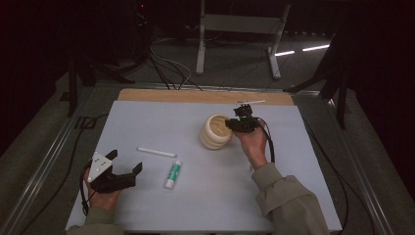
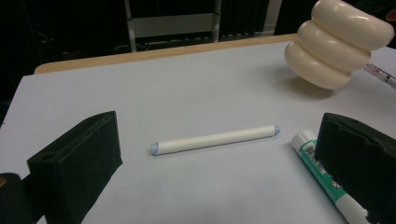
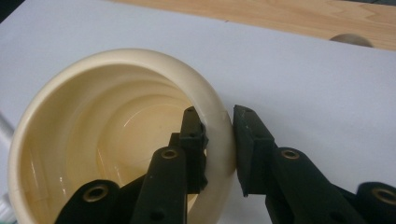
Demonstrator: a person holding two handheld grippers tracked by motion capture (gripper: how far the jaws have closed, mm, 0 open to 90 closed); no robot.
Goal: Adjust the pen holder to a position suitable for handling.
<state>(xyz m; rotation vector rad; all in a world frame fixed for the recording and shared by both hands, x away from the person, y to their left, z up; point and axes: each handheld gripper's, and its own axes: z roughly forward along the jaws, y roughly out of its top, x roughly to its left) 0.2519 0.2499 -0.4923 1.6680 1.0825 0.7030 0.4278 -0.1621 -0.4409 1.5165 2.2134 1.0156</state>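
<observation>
My left gripper (image 1: 128, 169) sits nearest, at about 7 o'clock on the mat (image 1: 147, 122), jaws wide apart with nothing between them. I read it as parked and aimed: in the left gripper view its jaws frame the white stick (image 2: 215, 139), which lies flat on the mat ahead, so it looks lined up for a pick. The glue stick (image 1: 172, 174) lies just beside the left gripper at its 3 o'clock, cap end toward me, touching nothing I can see; in the left gripper view it runs partly behind the right-hand jaw.

Further out, past centre toward 1 o'clock, my right gripper (image 1: 234, 123) is clamped on the rim of the cream cup (image 1: 214, 131). The right gripper view shows why the grip works: one jaw is inside the cup, one outside, with the wall pinched between the pads. The cup is tilted, mouth toward the gripper, and from the left gripper view its base looks lifted off the mat with a shadow beneath. I judge it's being carried or tipped by the rim, a hold that leaves the mouth free.

Beyond it, near 12 o'clock, a thin pen (image 1: 250, 102) lies at the mat's far edge on the wood strip (image 1: 195, 95), out of the way.
</observation>
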